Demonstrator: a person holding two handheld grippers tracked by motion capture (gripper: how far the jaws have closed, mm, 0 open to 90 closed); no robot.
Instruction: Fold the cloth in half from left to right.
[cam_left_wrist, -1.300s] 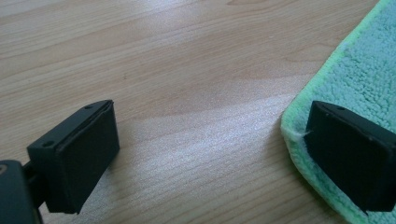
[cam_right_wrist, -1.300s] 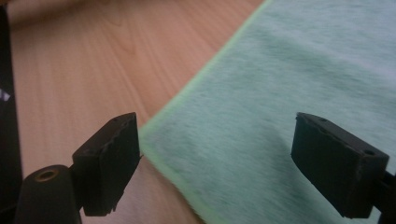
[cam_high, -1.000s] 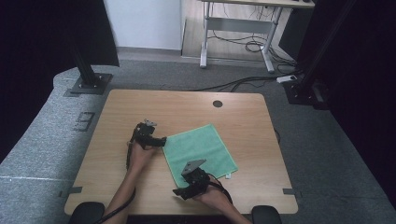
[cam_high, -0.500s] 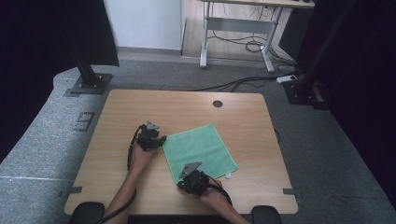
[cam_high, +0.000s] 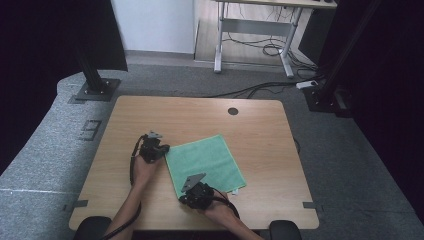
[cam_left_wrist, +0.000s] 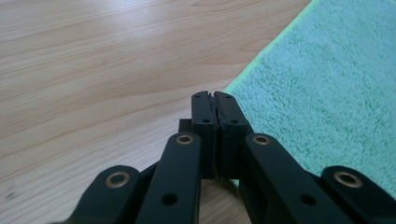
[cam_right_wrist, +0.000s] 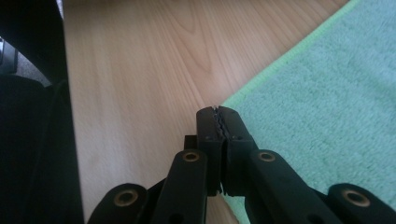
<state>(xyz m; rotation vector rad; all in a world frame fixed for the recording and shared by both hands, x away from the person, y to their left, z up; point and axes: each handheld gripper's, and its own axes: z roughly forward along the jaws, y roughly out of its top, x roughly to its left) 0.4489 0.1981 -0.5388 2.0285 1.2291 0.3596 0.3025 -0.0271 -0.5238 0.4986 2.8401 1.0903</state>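
Note:
A green cloth (cam_high: 205, 160) lies flat on the wooden table (cam_high: 260, 130). My left gripper (cam_high: 166, 148) sits at the cloth's far-left corner. Its jaws have just been closing and now stand shut (cam_left_wrist: 214, 95), with the cloth (cam_left_wrist: 327, 84) corner running in at their tips. My right gripper (cam_high: 182, 197) is at the near-left corner, low over the table. Its jaws are shut (cam_right_wrist: 216, 109) where the cloth (cam_right_wrist: 327, 84) corner meets them. Both corner tips are hidden by the jaws.
A round cable hole (cam_high: 233, 111) lies near the table's far edge. Bare wood surrounds the cloth on all sides. The near table edge (cam_right_wrist: 70, 140) is close beside the right gripper. Black stands (cam_high: 95, 85) and a desk frame stand on the floor beyond.
The right gripper has edged slightly left at the cloth's near corner. The left gripper has stayed by the far-left corner. The cloth lies as before.

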